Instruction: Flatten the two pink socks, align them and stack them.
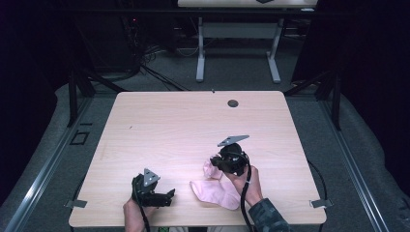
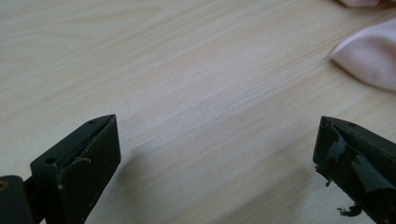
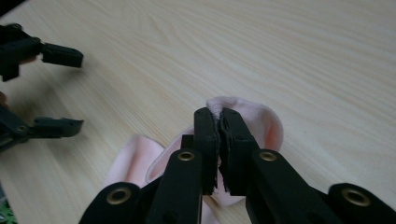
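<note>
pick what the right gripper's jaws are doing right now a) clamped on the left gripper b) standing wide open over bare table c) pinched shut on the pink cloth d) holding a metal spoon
c: in the right gripper view the right gripper has its jaws pressed together on an edge of the pink cloth, while the left gripper stands open and apart from it on the table.

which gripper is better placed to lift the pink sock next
Right. The right gripper is shut on the pink sock; the left gripper is open over bare table.
</note>
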The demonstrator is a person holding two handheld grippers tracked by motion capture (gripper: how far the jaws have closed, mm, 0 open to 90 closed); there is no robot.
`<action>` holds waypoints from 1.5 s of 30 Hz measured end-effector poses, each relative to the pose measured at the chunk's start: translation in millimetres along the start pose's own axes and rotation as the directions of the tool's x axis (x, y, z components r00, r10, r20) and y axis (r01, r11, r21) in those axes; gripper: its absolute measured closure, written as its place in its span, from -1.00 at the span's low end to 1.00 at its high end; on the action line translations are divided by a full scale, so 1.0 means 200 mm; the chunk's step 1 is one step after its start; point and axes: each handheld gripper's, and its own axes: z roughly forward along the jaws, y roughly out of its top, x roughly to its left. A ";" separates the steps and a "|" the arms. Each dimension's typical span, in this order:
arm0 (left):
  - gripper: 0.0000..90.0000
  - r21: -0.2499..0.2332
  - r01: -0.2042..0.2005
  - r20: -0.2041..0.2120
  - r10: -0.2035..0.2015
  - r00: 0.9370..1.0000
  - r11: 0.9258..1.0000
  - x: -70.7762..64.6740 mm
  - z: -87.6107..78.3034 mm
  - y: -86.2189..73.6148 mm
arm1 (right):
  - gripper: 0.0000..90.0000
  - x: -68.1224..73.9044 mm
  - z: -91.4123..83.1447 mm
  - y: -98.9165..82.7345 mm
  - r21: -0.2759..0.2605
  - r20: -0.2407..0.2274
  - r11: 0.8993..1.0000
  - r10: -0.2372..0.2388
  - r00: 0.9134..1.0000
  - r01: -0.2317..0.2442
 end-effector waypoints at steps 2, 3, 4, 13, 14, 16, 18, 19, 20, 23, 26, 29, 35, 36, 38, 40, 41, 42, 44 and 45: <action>-0.97 -0.018 -0.012 0.016 0.012 1.000 1.000 -0.01 -0.01 0.04 | 0.91 0.00 -0.03 0.01 -0.020 -0.021 1.000 0.004 1.000 -0.004; -0.96 -0.029 -0.019 0.035 0.020 0.999 0.999 -0.03 -0.01 0.07 | 0.91 0.00 -0.05 0.02 -0.035 -0.032 0.999 0.008 0.999 -0.009; -0.94 -0.036 -0.024 0.046 0.026 0.999 0.999 -0.04 -0.01 0.09 | 0.92 0.01 -0.07 0.03 -0.058 -0.045 0.998 0.008 0.999 -0.011; -0.63 -0.102 -0.126 0.150 0.140 0.979 0.987 -0.16 0.09 0.31 | 0.92 0.04 -0.18 0.10 -0.138 -0.127 0.990 0.005 0.992 -0.023; -0.59 -0.104 -0.134 0.159 0.150 0.976 0.986 -0.16 0.11 0.32 | 0.91 0.04 -0.18 0.11 -0.143 -0.140 0.989 0.010 0.990 -0.030; -0.51 -0.110 -0.132 0.164 0.149 0.975 0.985 -0.17 0.14 0.34 | 0.92 0.04 -0.20 0.11 -0.161 -0.173 0.985 0.025 0.985 -0.053; -0.49 -0.127 -0.148 0.157 0.167 0.973 0.981 -0.18 0.16 0.36 | 0.91 0.04 -0.21 0.11 -0.164 -0.187 0.985 0.029 0.982 -0.060; -0.42 -0.138 -0.151 0.167 0.173 0.971 0.979 -0.18 0.17 0.37 | 0.91 0.03 -0.22 0.11 -0.170 -0.206 0.983 0.036 0.978 -0.072; -0.35 -0.149 -0.151 0.180 0.177 0.968 0.977 -0.18 0.18 0.38 | 0.91 0.03 -0.22 0.11 -0.176 -0.224 0.981 0.042 0.974 -0.083; -0.07 -0.190 -0.158 0.199 0.195 0.960 0.969 -0.20 0.21 0.41 | 0.91 0.04 -0.24 0.11 -0.184 -0.256 0.978 0.045 0.966 -0.095; 0.34 -0.229 -0.187 0.220 0.238 0.946 0.955 -0.23 0.23 0.43 | 0.91 0.03 -0.25 0.10 -0.184 -0.273 0.978 0.041 0.961 -0.094; 0.78 -0.256 -0.202 0.258 0.268 0.928 0.945 -0.24 0.23 0.44 | 0.91 0.02 -0.25 0.09 -0.183 -0.275 0.978 0.046 0.960 -0.099; 0.95 -0.233 -0.231 0.217 0.282 0.934 0.945 -0.24 0.21 0.44 | 0.91 -0.05 -0.26 0.04 -0.169 -0.245 0.980 0.065 0.967 -0.108; 0.95 -0.225 -0.237 0.191 0.281 0.941 0.945 -0.23 0.20 0.44 | 0.91 -0.05 -0.26 0.04 -0.169 -0.245 0.980 0.065 0.967 -0.108; 0.95 -0.211 -0.248 0.127 0.278 0.952 0.946 -0.20 0.17 0.44 | 0.91 -0.07 -0.25 0.02 -0.158 -0.195 0.983 0.066 0.979 -0.098; 0.95 -0.193 -0.276 0.082 0.295 0.952 0.942 -0.19 0.14 0.44 | 0.90 -0.10 -0.24 0.00 -0.128 -0.110 0.989 0.065 0.992 -0.079; 0.95 -0.178 -0.302 0.049 0.315 0.948 0.936 -0.20 0.13 0.44 | 0.90 -0.11 -0.22 -0.01 -0.116 -0.094 0.990 0.070 0.993 -0.081; 0.95 -0.151 -0.342 0.020 0.349 0.937 0.927 -0.21 0.12 0.44 | 0.90 -0.13 -0.20 -0.02 -0.097 -0.064 0.992 0.074 0.995 -0.080; 0.95 -0.101 -0.402 -0.013 0.403 0.915 0.910 -0.25 0.12 0.43 | 0.90 -0.15 -0.14 -0.03 -0.056 -0.025 0.995 0.078 0.997 -0.079; 0.95 -0.078 -0.417 -0.011 0.417 0.909 0.906 -0.27 0.13 0.43 | 0.90 -0.16 -0.10 -0.04 -0.028 0.003 0.996 0.080 0.997 -0.080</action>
